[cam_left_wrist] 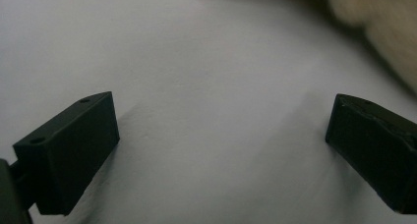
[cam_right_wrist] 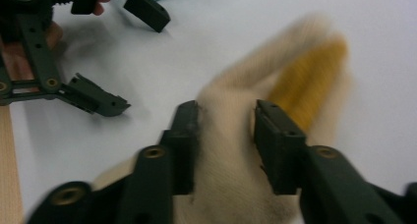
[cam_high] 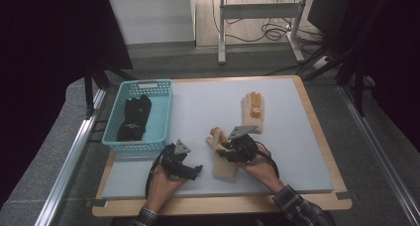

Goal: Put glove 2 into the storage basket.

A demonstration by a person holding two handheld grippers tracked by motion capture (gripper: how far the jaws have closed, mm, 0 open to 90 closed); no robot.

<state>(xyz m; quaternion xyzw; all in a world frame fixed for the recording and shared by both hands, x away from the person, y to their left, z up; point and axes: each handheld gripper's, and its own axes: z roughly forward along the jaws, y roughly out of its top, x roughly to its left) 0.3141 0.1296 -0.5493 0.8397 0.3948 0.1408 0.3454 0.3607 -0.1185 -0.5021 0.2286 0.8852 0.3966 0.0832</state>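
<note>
- Two cream work gloves lie on the grey mat; the near glove sits just below the centre of the high view, under your right gripper, its cuff toward the bottom edge and its fingers pointing up-left.
- Your right gripper's jaws straddle that glove's palm in the right gripper view, partly parted, one on each side of a ridge of cloth; whether the pads press on it cannot be told, as the glove's yellow-coated fingers are blurred.
- Your left gripper rests low on the mat at lower centre-left of the high view, jaws spread wide with nothing but bare mat between them, as the left gripper view shows.
- A cream edge of the near glove shows in that view's upper right corner, apart from the jaws.
- Beyond, the second glove lies right of centre, orange fingertips toward the top.
- At centre-left stands a teal basket with a dark glove inside.
- The wooden table frames the mat.
</note>
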